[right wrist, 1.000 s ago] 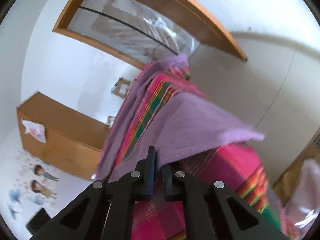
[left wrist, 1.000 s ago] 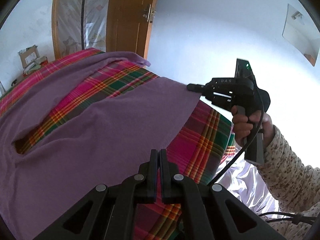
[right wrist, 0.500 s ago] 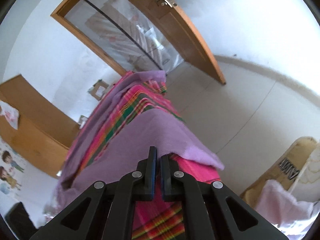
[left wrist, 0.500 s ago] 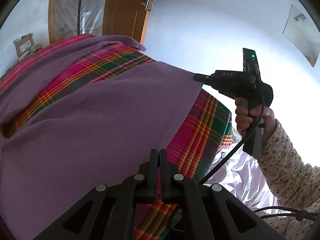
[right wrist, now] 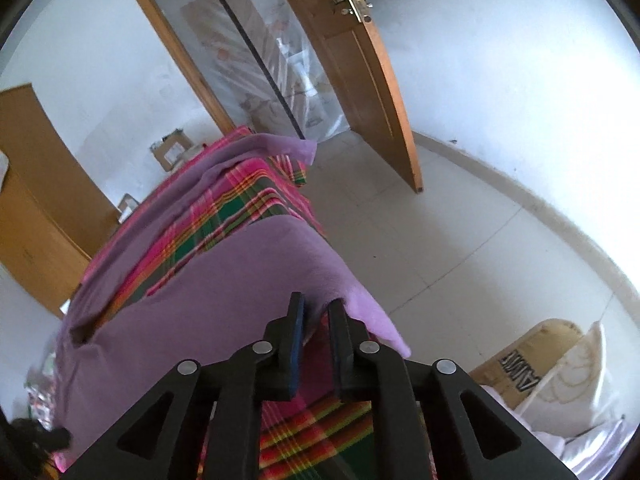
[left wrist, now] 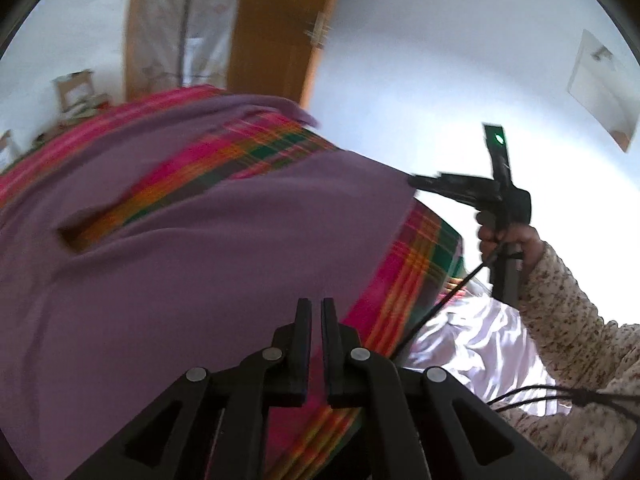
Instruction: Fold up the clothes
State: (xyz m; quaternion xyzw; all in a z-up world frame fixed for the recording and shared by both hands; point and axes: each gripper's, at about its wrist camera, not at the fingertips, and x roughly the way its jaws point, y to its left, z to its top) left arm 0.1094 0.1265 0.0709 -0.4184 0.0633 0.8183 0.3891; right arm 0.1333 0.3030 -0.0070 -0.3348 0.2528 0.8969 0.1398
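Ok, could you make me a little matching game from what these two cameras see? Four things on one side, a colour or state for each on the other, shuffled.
Things:
1. purple garment
2. plaid cloth
3. door
4. cardboard box

Colour or state:
A. brown, with black lettering
B. wooden, standing open
C. plain, spread on top of another fabric
D. pink, green and orange checks

Pairs: 1-C, 2-D, 3-B, 4-A

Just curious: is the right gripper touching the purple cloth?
Touching. In the left wrist view, a raised corner of the cloth ends right at the tip of the right gripper.
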